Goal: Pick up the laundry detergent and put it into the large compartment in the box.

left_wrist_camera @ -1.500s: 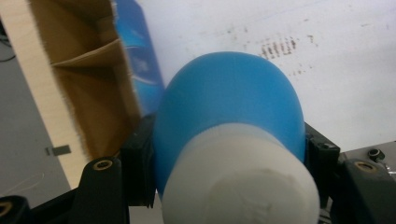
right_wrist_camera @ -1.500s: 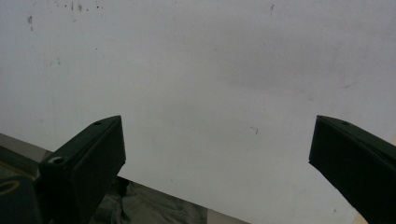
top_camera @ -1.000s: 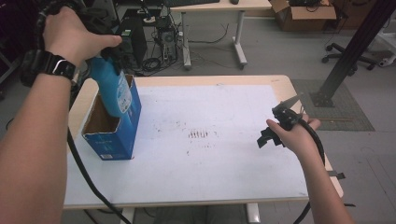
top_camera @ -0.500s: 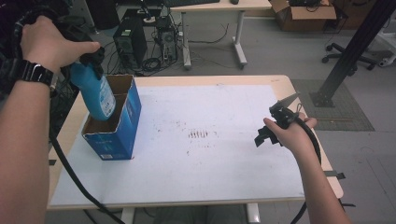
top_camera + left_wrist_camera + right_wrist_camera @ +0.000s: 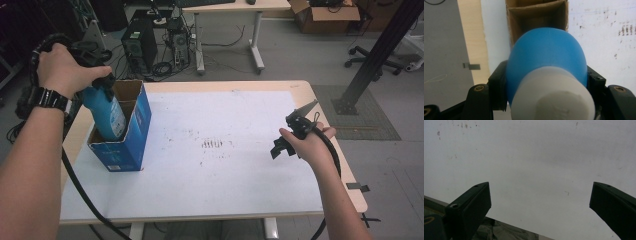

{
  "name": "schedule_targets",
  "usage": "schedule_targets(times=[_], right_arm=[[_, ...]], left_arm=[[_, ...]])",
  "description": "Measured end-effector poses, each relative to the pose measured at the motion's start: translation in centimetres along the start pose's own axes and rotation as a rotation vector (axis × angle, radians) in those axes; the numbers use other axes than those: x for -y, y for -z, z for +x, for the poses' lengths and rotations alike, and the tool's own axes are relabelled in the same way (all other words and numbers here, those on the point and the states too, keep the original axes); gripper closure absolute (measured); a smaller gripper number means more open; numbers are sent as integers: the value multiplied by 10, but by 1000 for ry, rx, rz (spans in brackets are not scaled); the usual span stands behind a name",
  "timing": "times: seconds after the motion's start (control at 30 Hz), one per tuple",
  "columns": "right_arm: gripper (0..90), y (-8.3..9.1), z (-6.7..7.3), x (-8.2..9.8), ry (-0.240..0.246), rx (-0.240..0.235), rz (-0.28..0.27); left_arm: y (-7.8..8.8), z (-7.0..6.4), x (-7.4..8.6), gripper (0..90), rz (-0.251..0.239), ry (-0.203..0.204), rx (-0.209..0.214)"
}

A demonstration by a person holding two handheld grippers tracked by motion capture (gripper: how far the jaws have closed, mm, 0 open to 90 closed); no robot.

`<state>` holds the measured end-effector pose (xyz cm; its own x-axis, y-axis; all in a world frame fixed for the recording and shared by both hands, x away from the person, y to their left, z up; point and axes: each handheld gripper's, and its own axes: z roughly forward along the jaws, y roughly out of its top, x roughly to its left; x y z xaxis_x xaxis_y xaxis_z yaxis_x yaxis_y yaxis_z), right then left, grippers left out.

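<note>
Left gripper (image 5: 102, 85): jaws clamped on either side of the blue bottle (image 5: 546, 57), just below its white cap (image 5: 552, 100). In the left gripper view the bottle runs straight out from between the jaws, cap nearest the camera, base pointing away into the open mouth of the cardboard box (image 5: 536, 15). Long axis: close to upright with a slight tilt, as the high view shows, the lower part already inside the box and the shoulder and cap above the rim.

Blue cardboard box (image 5: 131, 135): directly beneath the left jaws, standing on the tabletop (image 5: 225, 180) near its left edge, top flaps open. Contents: the lower part of the bottle; anything else inside is hidden.

Judged step: lowering the bottle into the box. The move turns on keeping the base clear of the box walls and the axis in line with the opening. The left hand is the one at the box.

Right gripper (image 5: 295, 135): jaws wide apart, nothing between them, held over bare tabletop well away from the box.
</note>
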<state>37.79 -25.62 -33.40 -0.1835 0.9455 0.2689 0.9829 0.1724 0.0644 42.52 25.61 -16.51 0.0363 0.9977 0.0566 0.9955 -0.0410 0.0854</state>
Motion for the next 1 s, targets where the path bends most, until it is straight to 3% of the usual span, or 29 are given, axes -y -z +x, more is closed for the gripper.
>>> schedule_targets(times=[0.43, 1.0], right_arm=[[37, -5, 5, -1, 8, 5, 13], [37, -14, 6, -3, 11, 9, 26]], left_arm=[[-50, 0, 0, 375, 45, -9, 19], [-91, 1, 1, 375, 84, -13, 26]])
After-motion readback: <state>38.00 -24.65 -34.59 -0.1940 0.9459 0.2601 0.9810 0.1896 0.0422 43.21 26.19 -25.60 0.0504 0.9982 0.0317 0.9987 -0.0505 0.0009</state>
